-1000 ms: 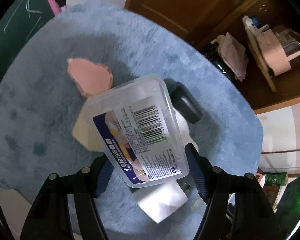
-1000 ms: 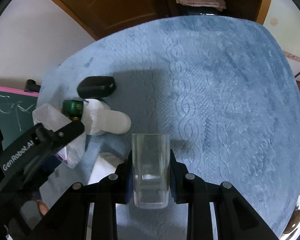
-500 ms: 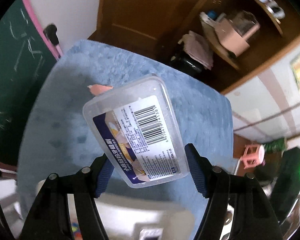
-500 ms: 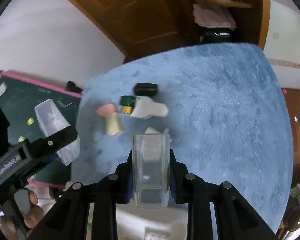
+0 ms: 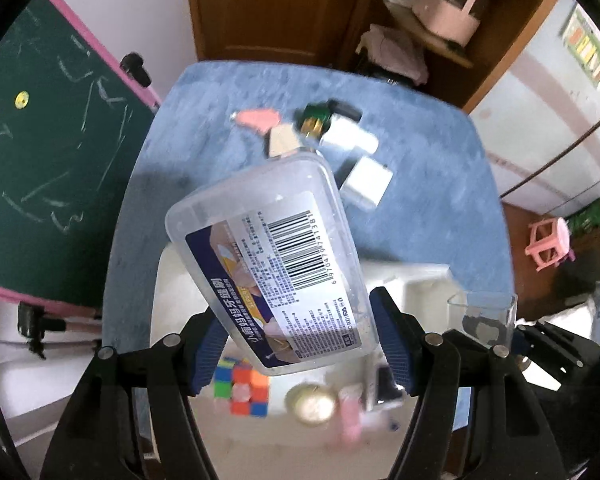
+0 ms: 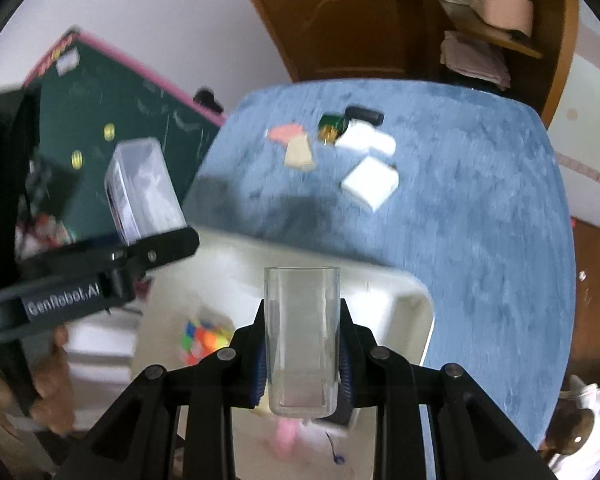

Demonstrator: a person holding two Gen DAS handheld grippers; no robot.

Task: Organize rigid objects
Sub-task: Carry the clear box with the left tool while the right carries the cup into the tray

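The left gripper point(image 5: 296, 340) is squeezing a clear plastic box point(image 5: 268, 260) between its blue pads, up in the air over a white bin point(image 5: 416, 280). Only the left view is showing the barcode sticker on the box. The right gripper point(image 6: 302, 354) is gripping a clear glass point(image 6: 302, 340) upright over the same bin. The left view is showing a color cube point(image 5: 242, 386) and a gold ball point(image 5: 311, 399) in the bin; in the right view the cube is just a blur. On the blue rug point(image 6: 480, 208) behind, a white block point(image 6: 370, 184) and a pink piece point(image 6: 284, 133) are lying near each other.
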